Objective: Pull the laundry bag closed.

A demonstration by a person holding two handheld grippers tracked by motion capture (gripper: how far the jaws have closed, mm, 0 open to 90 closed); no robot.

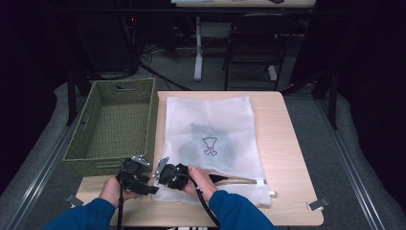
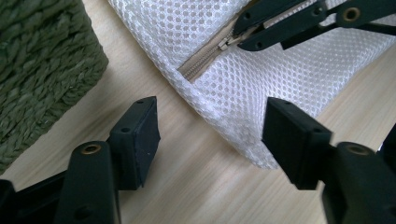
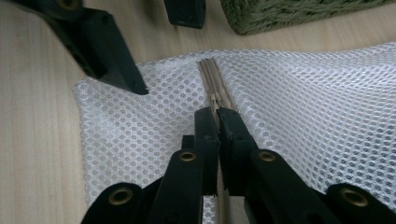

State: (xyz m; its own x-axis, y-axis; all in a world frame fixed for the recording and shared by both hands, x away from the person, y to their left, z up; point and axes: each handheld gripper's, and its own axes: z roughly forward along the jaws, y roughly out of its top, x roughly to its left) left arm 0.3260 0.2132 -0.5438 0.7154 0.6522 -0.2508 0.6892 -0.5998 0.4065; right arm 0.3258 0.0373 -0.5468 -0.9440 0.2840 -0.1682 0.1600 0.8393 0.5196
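1. The right gripper (image 3: pixel 215 122) has its fingers pinched together on the zipper pull (image 2: pixel 223 45). Pull slowly along the zipper (image 3: pixel 212 86), so the pull does not slip out.
2. The left gripper (image 2: pixel 210 135) has its fingers apart, over the bag's near left corner. Close them there to hold the bag still.
3. The mesh bag (image 1: pixel 210 129) is white, with something dark inside. It lies flat on the surface (image 1: pixel 287 143), right of the green basket (image 1: pixel 115 120).

No legible text, brand, label or number is found; only a small dark outline emblem is seen through the white mesh bag (image 1: pixel 210 129), unreadable.
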